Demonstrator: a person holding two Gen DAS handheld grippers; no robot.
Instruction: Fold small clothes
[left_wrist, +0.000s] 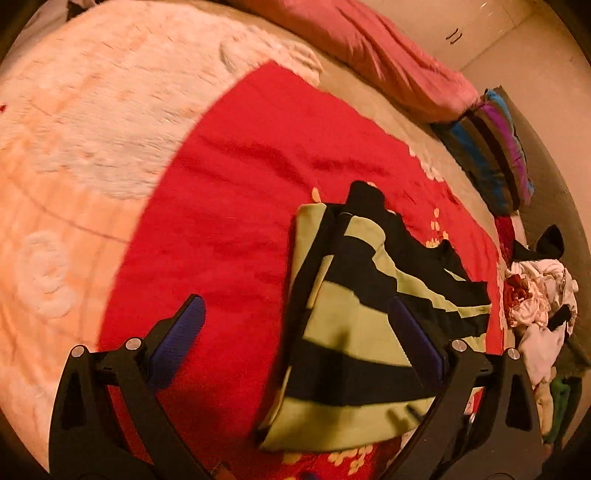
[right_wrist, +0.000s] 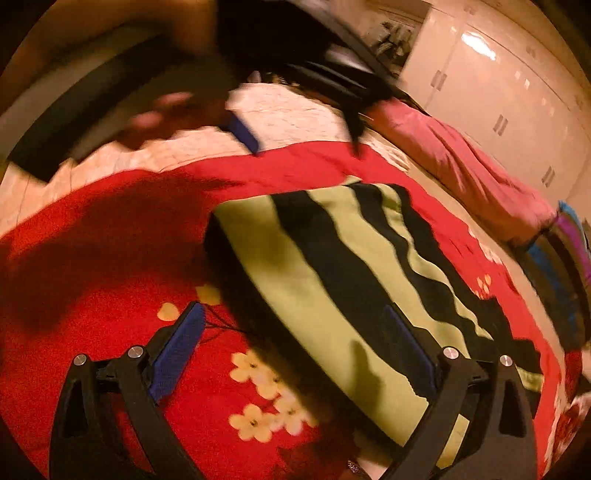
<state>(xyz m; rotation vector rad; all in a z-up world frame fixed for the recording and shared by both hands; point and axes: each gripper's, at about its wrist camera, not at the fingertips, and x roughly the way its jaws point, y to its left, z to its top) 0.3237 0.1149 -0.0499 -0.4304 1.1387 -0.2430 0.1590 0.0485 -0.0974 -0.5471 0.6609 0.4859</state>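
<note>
While we look along the left gripper (left_wrist: 295, 332), its blue pads stand wide apart with nothing pinched between them; the green-and-black striped garment (left_wrist: 354, 325) lies on the red blanket (left_wrist: 229, 206), already doubled into a narrow stack, its near right part under the right-hand pad, and we cannot tell whether that pad touches it. Beyond it, a heap of unfolded clothes (left_wrist: 539, 302) sits at the blanket's far right edge, and a striped cushion (left_wrist: 491, 151) rests beside the pink bedding (left_wrist: 373, 48). From the right wrist view, the right gripper (right_wrist: 295, 343) is likewise spread open and empty, with the striped garment (right_wrist: 332, 280) lying beneath and ahead of it on the flowered part of the blanket (right_wrist: 110, 258); the other tool shows blurred above the far edge. We judge the fold to be unfinished. The risk from here is a pad catching only the top layer, or snagging the fuzzy blanket along with the cloth, so the stack slides open. Both views are smeared, so edges are hard to place.
</note>
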